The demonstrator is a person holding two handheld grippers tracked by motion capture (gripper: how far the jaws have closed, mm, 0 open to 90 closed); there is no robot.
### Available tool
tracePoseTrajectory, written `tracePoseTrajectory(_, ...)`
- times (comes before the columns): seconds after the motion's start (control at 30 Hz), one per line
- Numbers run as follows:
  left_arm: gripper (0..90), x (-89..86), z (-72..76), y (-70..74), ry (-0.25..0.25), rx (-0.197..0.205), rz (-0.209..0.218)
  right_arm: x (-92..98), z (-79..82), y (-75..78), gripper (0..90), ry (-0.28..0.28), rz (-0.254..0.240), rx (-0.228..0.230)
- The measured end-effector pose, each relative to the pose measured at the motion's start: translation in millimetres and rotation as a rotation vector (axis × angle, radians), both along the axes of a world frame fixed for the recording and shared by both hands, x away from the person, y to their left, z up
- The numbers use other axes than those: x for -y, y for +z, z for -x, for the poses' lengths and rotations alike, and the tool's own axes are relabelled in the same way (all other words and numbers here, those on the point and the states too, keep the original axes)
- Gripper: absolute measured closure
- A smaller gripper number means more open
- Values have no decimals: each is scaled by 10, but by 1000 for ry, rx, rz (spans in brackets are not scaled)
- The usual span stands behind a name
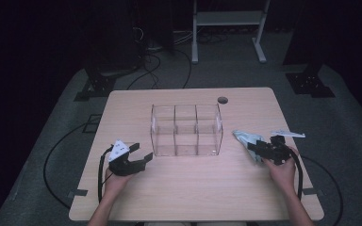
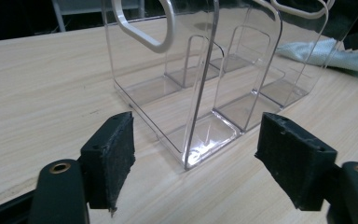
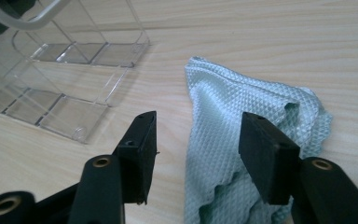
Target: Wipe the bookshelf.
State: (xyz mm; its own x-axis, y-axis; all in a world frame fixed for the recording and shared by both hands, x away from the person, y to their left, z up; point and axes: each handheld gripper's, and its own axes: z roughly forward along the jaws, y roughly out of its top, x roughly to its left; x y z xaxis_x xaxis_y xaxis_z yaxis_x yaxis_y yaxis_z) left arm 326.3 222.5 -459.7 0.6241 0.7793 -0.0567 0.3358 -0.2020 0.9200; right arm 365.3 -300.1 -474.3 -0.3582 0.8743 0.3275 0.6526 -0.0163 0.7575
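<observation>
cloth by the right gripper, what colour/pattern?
Pale green cloth with a fine waffle weave; clearest in the right gripper view.

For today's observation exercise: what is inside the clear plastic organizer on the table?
Nothing: the clear organizer has six compartments, and the wooden table shows through every one. The pale green cloth lies outside it, between the right claw's open jaws. Whatever the cloth covers is hidden.

The table (image 1: 188,188) is showing pale wood grain. The organiser (image 2: 191,93) is showing clear, its handle cut-outs rimmed in white. The cloth (image 3: 242,121) is showing pale blue-green — a fine waffle weave. Both grippers' jaws — black.
</observation>
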Motion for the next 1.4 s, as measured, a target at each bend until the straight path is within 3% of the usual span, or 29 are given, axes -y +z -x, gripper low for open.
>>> tracePoseTrajectory(0.33, 201, 40, 44, -39, -8, -3, -8, -31, 206, 46, 414, 44, 25, 39)
tracePoseTrajectory(0.5, 186, 60, 68, -48, -16, -8, -7, -48, 263, 45, 375, 73, 43, 23)
tracePoseTrajectory(1.4, 143, 97, 177, -52, -31, -16, -26, -150, 570, -42, 334, 145, 21, 26)
